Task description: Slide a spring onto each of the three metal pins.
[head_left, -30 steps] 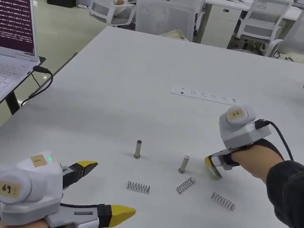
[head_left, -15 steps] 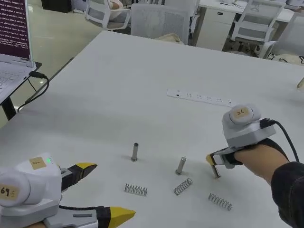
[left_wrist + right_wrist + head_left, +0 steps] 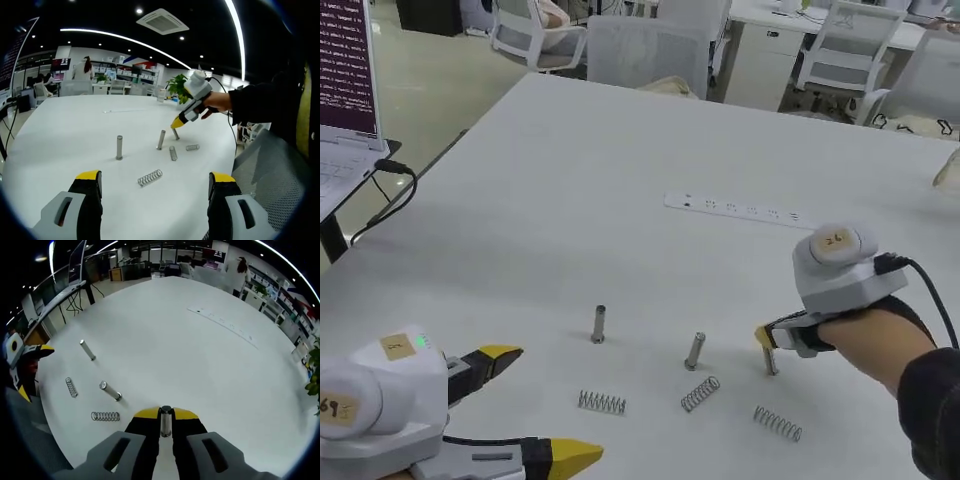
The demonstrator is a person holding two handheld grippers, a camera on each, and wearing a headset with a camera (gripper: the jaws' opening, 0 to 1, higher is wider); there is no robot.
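Two metal pins [image 3: 598, 324] [image 3: 694, 351] stand upright on the white table [image 3: 620, 180]. A third pin [image 3: 771, 362] is clamped between the jaws of my right gripper [image 3: 765, 338], its lower end at the tabletop. From the right gripper view this held pin [image 3: 165, 422] pokes out between the shut jaws of the right gripper [image 3: 165, 415]. Three springs [image 3: 601, 403] [image 3: 699, 393] [image 3: 777, 424] lie flat in front of the pins. My left gripper [image 3: 538, 404] hovers open and empty at the near left. The left gripper [image 3: 155, 175] faces the nearest spring [image 3: 150, 177].
A white power strip [image 3: 740, 210] lies across the table's far middle. A laptop [image 3: 345, 90] with a cable sits on a side desk at the left. Office chairs [image 3: 650, 40] stand beyond the far edge.
The head camera has shifted, moving the whole scene slightly. The pin in my right gripper now stands more upright. The left gripper stays open in the same place.
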